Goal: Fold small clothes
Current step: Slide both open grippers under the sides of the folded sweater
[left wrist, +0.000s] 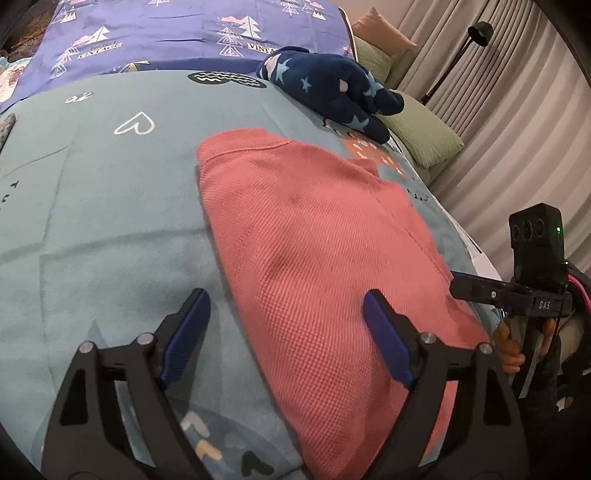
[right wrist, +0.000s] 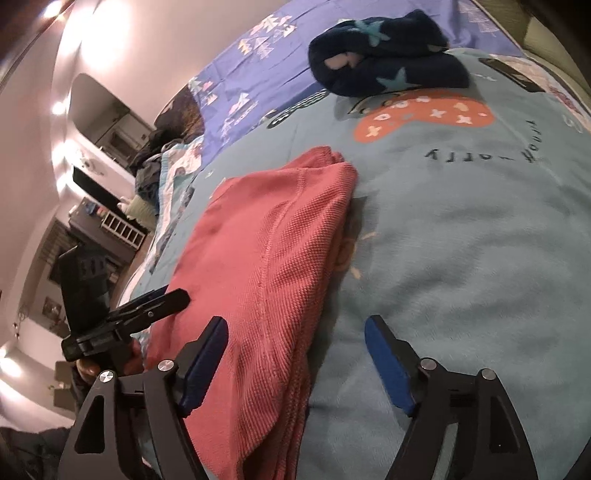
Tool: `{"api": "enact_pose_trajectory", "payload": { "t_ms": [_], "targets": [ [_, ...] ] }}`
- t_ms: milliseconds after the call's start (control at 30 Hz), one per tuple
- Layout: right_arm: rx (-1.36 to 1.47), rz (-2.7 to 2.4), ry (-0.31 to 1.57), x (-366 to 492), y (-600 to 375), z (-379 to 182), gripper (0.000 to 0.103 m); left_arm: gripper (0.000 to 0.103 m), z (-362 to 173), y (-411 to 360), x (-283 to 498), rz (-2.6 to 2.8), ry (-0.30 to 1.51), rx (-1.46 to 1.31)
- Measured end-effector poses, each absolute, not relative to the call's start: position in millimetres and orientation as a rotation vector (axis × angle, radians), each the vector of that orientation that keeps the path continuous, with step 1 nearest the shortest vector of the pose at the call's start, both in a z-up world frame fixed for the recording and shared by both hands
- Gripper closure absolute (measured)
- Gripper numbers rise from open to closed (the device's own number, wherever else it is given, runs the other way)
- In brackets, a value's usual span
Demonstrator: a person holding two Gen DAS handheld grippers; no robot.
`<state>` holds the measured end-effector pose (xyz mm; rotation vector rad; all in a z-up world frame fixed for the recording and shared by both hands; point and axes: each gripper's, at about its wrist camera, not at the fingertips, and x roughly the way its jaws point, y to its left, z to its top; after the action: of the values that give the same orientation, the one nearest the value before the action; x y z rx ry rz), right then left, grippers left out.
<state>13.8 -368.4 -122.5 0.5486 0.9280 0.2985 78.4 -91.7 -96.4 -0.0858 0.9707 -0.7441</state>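
Hovering low over the bed, both tongs point forward across the light blue blanket (left wrist: 92, 229), one on either side of the garment.

Left tongs (left wrist: 286, 341): blue pads spread wide apart, nothing held. The left pad sits over bare blanket; the right pad sits over the near part of the pink waffle-knit garment (left wrist: 314, 240). Whether the pads touch the fabric cannot be told.

Right tongs (right wrist: 295, 363): pads likewise wide apart, empty. The left pad lies at the garment's near edge, the right pad over bare blanket. In the left wrist view this tool appears at the far right edge, a hand (left wrist: 511, 349) gripping its handle.

Pink garment: lies folded in layers on the blanket, stacked edges visible along its right side in the right wrist view, a seam running lengthwise.

Surroundings:
- Dark navy star-print fleece garment (left wrist: 328, 86), bunched, well beyond the pink one, apart from it.
- Orange printed patch (right wrist: 424, 116) on the blanket, between the two garments.
- Purple tree-print sheet (left wrist: 192, 33) farther back.
- Green pillows (left wrist: 424, 136) at the bed's right edge, grey curtains (left wrist: 517, 122) and a black floor lamp (left wrist: 476, 35) behind.
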Motion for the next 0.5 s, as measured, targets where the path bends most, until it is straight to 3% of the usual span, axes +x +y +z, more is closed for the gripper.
{"api": "enact_pose_trajectory", "payload": {
  "t_ms": [500],
  "targets": [
    [0.603,0.439,0.876,51,-366,-131,0.025,0.012,-105,-92,112,-0.880,0.980,-0.185]
  ]
}}
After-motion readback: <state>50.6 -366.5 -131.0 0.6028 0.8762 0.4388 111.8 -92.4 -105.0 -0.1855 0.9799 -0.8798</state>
